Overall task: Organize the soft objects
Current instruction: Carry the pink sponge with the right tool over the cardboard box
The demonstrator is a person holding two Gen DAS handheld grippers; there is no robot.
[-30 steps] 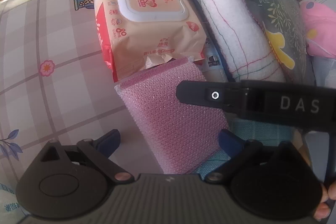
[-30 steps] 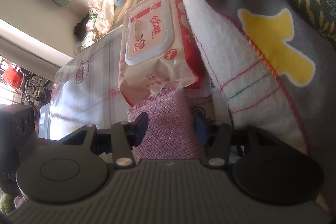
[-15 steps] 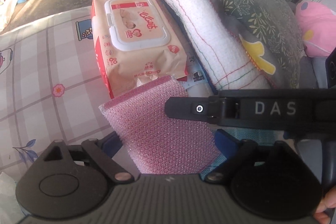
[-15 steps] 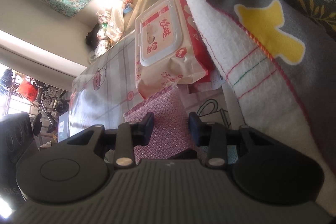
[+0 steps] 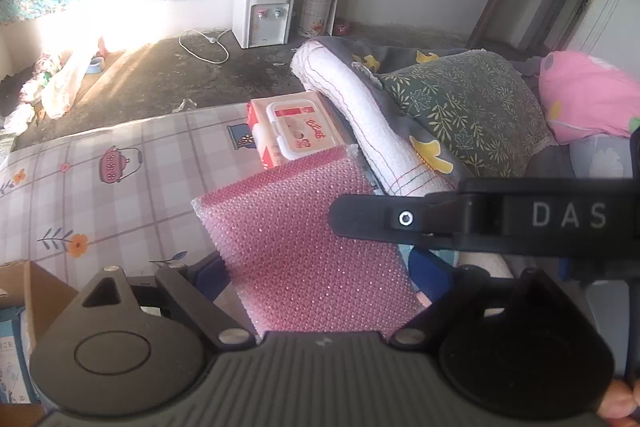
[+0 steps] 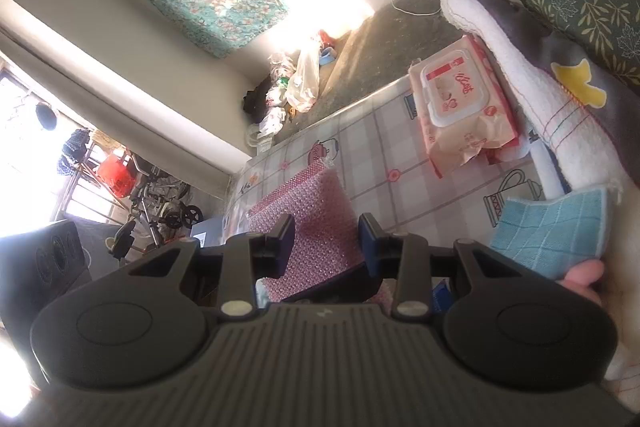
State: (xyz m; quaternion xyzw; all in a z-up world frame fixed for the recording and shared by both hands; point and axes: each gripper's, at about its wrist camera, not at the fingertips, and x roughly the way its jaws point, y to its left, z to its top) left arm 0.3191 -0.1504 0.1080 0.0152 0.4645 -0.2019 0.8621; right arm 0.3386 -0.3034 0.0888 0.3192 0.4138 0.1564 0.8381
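Pinching a bumpy pink bubble-wrap sheet (image 6: 316, 227), both tools.

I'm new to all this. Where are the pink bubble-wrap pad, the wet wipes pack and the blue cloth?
pink bubble-wrap pad (image 5: 304, 239), left wrist view, its bubbled middle.
wet wipes pack (image 6: 454, 93), right wrist view, its lid.
blue cloth (image 6: 554, 233), right wrist view, its checked middle.

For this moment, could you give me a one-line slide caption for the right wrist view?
Right gripper holds the pink bubble-wrap pad above the patterned tablecloth, wet wipes pack beyond.
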